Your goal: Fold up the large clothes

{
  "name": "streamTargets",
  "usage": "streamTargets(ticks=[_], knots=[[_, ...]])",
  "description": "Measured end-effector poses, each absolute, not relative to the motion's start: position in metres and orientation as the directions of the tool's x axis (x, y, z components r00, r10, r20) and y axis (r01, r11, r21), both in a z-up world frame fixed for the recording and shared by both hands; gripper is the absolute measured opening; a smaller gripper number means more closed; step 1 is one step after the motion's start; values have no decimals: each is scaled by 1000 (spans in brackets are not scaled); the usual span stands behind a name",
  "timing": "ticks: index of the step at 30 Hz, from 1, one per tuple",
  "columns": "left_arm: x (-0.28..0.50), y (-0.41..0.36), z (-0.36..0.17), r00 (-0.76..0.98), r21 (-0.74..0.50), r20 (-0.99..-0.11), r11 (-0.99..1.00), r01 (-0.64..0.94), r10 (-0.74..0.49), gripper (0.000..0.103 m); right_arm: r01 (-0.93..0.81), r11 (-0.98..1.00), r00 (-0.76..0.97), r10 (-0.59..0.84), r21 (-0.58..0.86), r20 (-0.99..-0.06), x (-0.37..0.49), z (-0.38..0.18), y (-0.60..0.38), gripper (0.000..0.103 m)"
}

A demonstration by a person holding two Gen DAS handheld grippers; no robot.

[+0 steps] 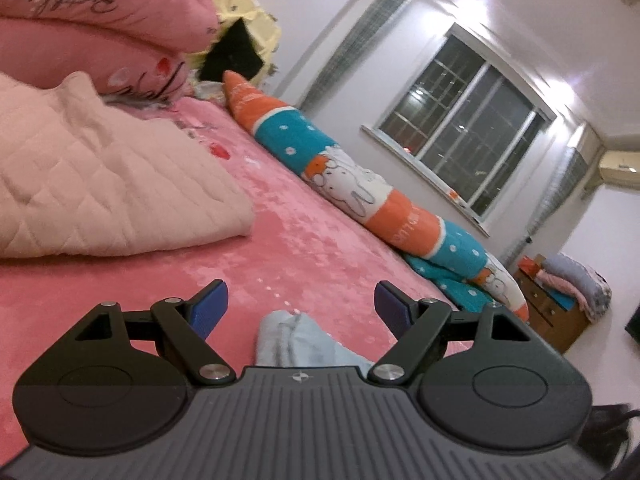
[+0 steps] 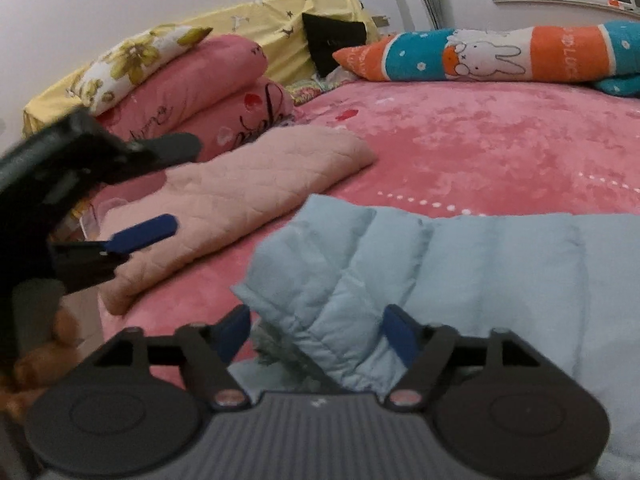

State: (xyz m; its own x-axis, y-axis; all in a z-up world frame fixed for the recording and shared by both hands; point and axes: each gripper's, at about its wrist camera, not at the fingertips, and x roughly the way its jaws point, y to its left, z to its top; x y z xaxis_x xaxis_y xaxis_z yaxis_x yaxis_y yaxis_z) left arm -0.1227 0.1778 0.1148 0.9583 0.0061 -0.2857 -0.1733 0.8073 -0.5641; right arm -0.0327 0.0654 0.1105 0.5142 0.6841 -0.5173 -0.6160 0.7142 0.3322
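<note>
Left wrist view. Bedroom, white walls, barred window [image 1: 468, 128]. Bed with pink plush cover [image 1: 280, 240]. Item: folded pink quilted garment [image 1: 100, 184], lying on the cover at left. Item: stacked pink pillows [image 1: 100, 12] behind it. Item: long orange-and-teal bolster with rabbit print [image 1: 352, 184], along the bed's far edge. Item: left tool [image 1: 301, 308], blue pads spread apart, nothing pressed between them. A corner of the light blue puffer jacket [image 1: 292, 340] shows low between the fingers, touching neither pad.

Right wrist view. Same bed cover [image 2: 480, 140]; yellow sheet [image 2: 280, 20] draped behind the pillows [image 2: 192, 80]. Item: light blue puffer jacket [image 2: 460, 272], spread on the cover at right, beside the pink quilted garment [image 2: 240, 204]. Item: right tool [image 2: 316, 332], released, pads standing wide; a fold of the jacket lies between them, whether it touches the right pad cannot be told. Item: left tool [image 2: 144, 232], at left, over the pink garment, blurred.
</note>
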Motion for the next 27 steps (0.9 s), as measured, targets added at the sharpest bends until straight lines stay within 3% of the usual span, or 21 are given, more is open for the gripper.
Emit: streamTargets(ticks=[5,9,18,27], knots=[[-118,167,115,961,-538,-269,837,-100,-58,98,-587,747,582,657,312,-479,-54,133,25,84],[-107,154,108,939,-499,-324,864,-65,-116,98,-499,816,682,577,291,-450,-62,148,-30,90],[-85,135,89,879,-436,-447,898,-54,-164,98,-230,915,776,379,332,-504,-40,127,-136,90],[-70,118,70,827,-334,-546,940,-64,-138,98,-134,921,754,335,366,-565,-32,91,-168,90]])
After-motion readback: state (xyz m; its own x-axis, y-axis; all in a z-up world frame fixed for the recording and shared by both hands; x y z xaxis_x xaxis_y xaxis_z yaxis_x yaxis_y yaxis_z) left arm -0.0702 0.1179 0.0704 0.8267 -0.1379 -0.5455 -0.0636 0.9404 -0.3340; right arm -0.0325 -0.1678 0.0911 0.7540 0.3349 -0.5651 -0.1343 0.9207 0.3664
